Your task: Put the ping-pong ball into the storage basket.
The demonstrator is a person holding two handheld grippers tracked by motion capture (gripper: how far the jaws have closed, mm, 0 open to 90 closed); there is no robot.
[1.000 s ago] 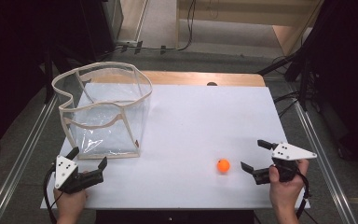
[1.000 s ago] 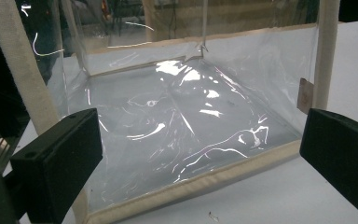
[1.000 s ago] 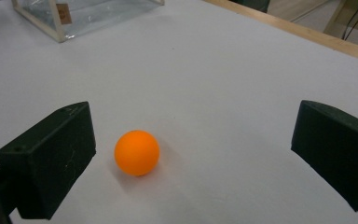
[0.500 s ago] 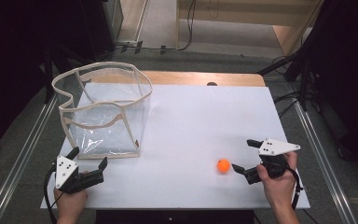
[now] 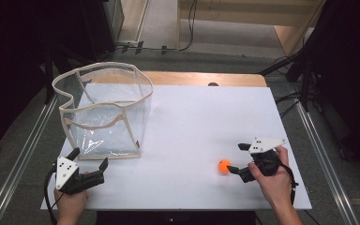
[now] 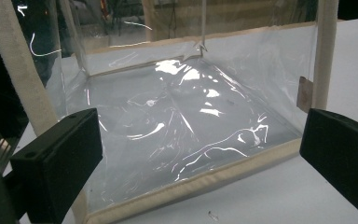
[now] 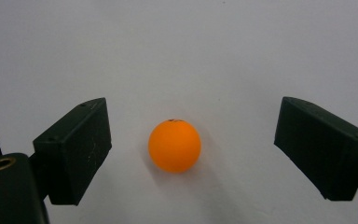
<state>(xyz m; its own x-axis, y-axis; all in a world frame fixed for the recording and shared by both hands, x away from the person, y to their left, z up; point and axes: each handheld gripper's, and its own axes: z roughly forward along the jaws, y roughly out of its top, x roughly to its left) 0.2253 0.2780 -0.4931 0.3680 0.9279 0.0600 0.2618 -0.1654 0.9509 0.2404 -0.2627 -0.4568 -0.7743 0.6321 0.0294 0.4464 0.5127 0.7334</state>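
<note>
Orange ball [image 5: 224,166] resting on the white counter [image 5: 201,122], toward the near right, well apart from the clear bag. Seen also in the right gripper view [image 7: 175,145], lying on the bare white surface between the two black jaws, touching neither, with a small dark mark at its top. Right tool [image 5: 236,158] held low over the counter in the person's right hand [image 5: 274,180], pointing left at the ball, jaws spread wide, one jaw tip just beside the ball in the high view; contact there cannot be told, though the tool's own view shows clear gaps on both sides. Grey three-cornered plate [image 5: 264,144] on top of that tool. Transparent bag [image 5: 104,112] with cream fabric trim standing upright and open at the far left of the counter, rim sagging and wavy. Left tool [image 5: 89,159] at the near left corner in the left hand [image 5: 70,204], jaws spread wide, aimed at the bag's near lower edge, just short of it. From the left gripper view, bag [image 6: 177,121] close ahead, glossy creased plastic, cream binding along the base and up the corners, jaws standing to either side and gripping nothing.
</note>
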